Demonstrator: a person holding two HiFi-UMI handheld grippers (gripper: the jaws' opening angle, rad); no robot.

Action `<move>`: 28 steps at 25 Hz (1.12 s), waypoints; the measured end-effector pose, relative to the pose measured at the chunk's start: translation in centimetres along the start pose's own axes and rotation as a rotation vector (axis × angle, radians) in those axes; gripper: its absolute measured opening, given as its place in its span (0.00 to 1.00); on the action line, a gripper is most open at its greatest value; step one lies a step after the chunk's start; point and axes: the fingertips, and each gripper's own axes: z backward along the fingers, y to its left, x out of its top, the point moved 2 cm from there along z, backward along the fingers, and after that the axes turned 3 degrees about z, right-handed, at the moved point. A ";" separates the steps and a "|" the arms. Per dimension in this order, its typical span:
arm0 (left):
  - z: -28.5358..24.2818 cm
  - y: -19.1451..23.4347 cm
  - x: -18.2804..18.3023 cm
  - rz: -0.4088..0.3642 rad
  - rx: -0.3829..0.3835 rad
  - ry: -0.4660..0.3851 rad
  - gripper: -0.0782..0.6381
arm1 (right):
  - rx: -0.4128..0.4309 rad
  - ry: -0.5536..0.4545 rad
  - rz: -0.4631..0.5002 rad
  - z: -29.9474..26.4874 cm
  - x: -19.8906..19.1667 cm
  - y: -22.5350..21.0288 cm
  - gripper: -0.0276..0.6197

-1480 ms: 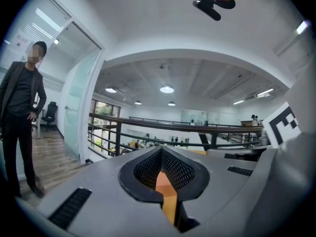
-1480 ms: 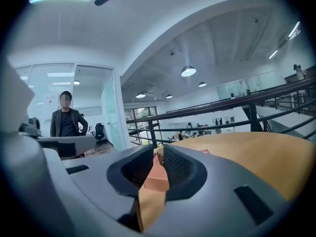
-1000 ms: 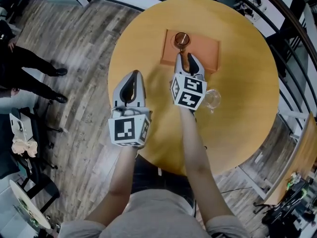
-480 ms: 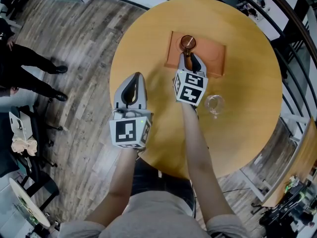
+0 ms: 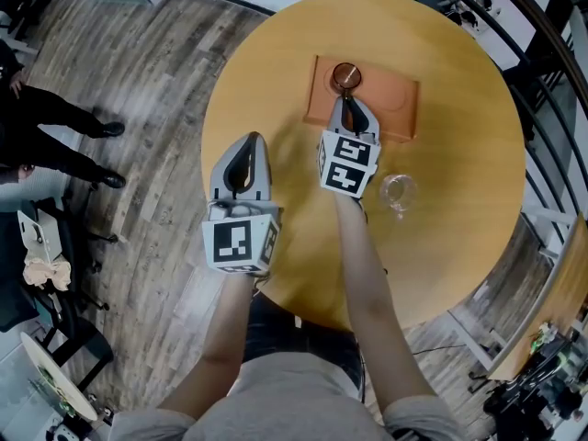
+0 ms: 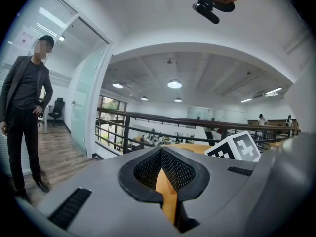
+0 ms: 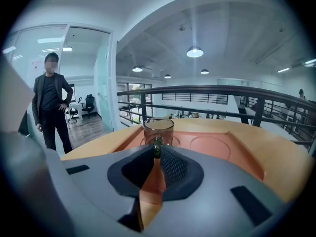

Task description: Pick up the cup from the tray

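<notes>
A brownish glass cup (image 5: 345,76) (image 7: 158,130) stands upright at the left end of the orange tray (image 5: 390,99) (image 7: 232,152) on the round wooden table. My right gripper (image 5: 346,99) (image 7: 157,149) reaches over the tray's near edge. Its jaws have just been closing, and the cup's handle is pinched between their tips. My left gripper (image 5: 248,139) (image 6: 161,149) hangs over the table's left edge, level and shut on nothing, well away from the tray.
A clear glass (image 5: 397,191) stands on the table (image 5: 459,182) just right of my right wrist. A person (image 5: 55,118) (image 7: 49,102) stands on the wooden floor to the left. A dark railing (image 7: 222,90) runs beyond the table.
The right gripper moved forward and down to the cup. Its jaws went from wide apart to closed on the handle. The left gripper stayed put.
</notes>
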 end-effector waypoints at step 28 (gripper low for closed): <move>2.5 -4.0 1.3 -0.013 -0.068 -0.028 0.12 | 0.111 -0.095 0.056 16.1 -1.6 1.2 0.10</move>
